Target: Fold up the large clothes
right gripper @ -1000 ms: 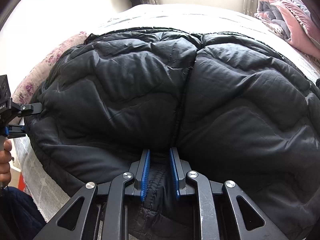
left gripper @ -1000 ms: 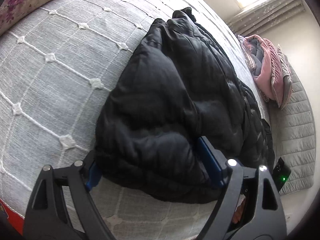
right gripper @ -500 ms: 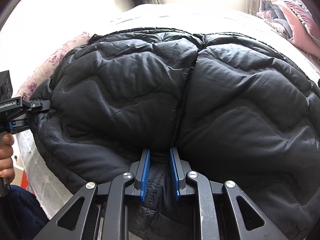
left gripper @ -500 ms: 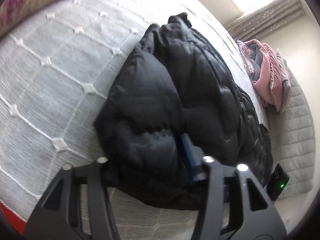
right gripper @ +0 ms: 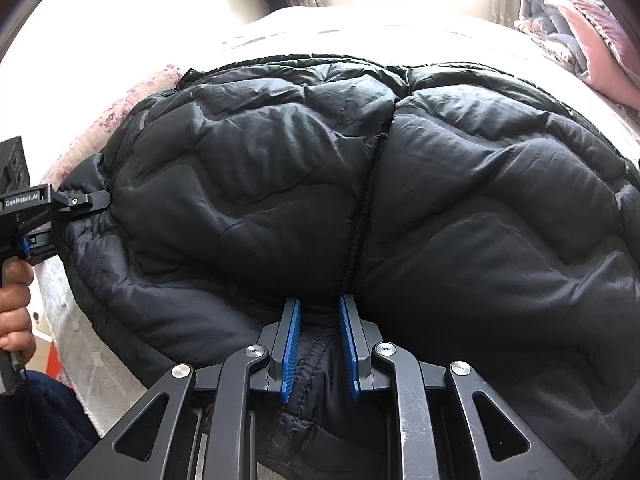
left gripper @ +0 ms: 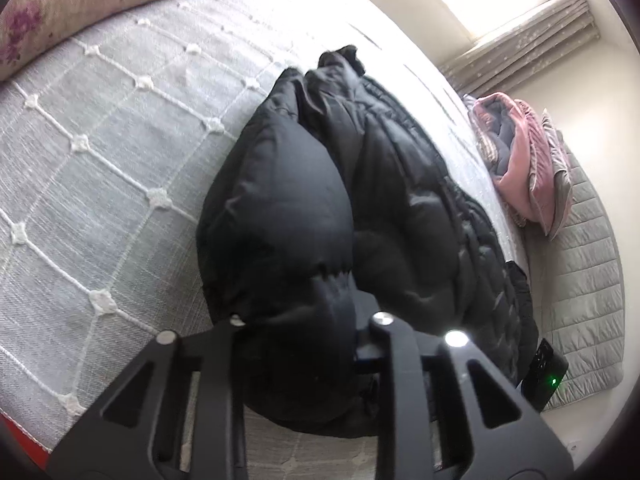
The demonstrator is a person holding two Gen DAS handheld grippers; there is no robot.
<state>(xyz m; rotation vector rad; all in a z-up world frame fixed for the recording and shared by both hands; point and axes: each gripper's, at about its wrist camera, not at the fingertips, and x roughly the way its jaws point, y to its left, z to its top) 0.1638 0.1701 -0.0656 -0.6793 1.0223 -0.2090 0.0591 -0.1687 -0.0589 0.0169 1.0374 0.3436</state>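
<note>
1. The black puffer jacket (left gripper: 360, 216) fills the middle of the grey quilted bedspread (left gripper: 100, 184), a bulky mound lying across any straight pass over the bed.
2. To its left in the left wrist view, the bedspread lies bare up to the floral pillow (left gripper: 80, 8), which closes off the bed's far end.
3. On the other side, a heap of pink and grey bedding (left gripper: 524, 168) sits near the jacket, leaving only a narrow strip of cover between.
4. A small black device with a green light (left gripper: 546, 376) stands just beside the jacket's near corner.
5. The left gripper (right gripper: 60, 216) takes up the room at the jacket's left edge; the right gripper (right gripper: 318, 340) takes up its near hem.
</note>
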